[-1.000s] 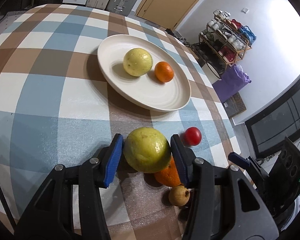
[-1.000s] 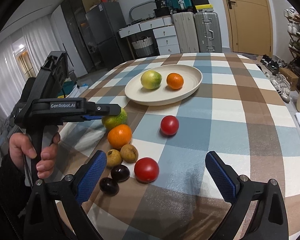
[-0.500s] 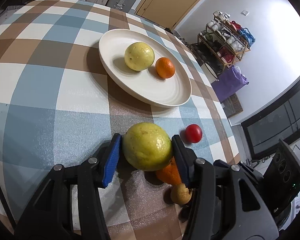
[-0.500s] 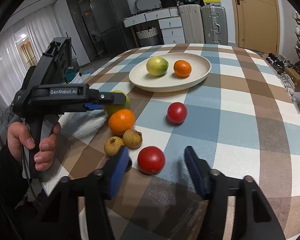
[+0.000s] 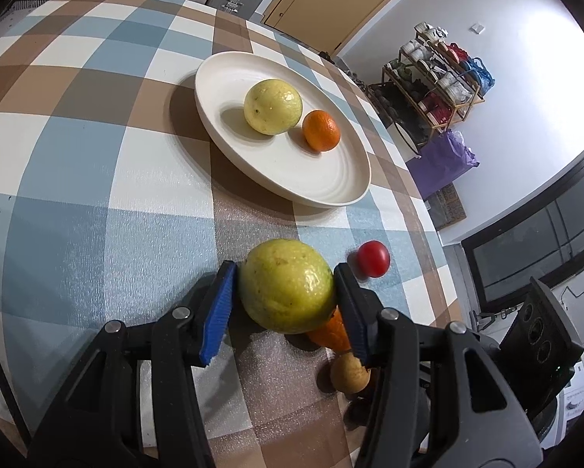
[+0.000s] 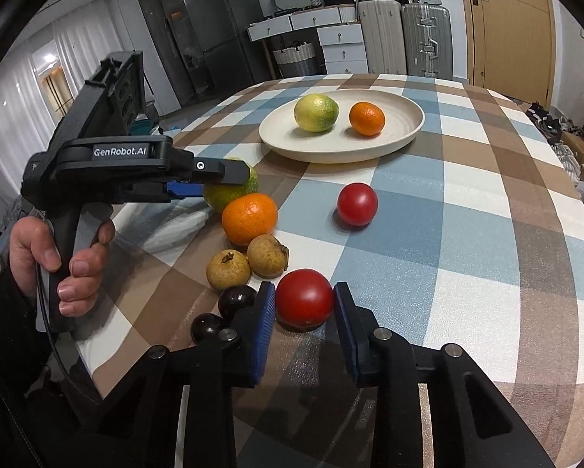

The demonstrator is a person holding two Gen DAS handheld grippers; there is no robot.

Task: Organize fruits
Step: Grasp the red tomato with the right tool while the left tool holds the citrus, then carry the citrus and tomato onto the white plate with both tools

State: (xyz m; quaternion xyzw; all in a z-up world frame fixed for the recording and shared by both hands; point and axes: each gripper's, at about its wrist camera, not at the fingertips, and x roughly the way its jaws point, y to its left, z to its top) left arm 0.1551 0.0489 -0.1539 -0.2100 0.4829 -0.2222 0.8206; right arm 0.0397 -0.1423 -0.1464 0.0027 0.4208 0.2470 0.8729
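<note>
Checked tablecloth (image 6: 467,210) bears round fruit; right hand-held gripper (image 6: 304,304) has just closed around a tomato (image 6: 304,297), left hand-held gripper (image 5: 284,292) clamps a lemon (image 5: 286,290).

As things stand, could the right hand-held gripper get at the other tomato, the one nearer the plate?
Probably not yet: the right hand-held gripper has just closed on the near tomato. Once that is set down, the far tomato sits alone on open tablecloth, with nothing blocking a straight approach.
</note>
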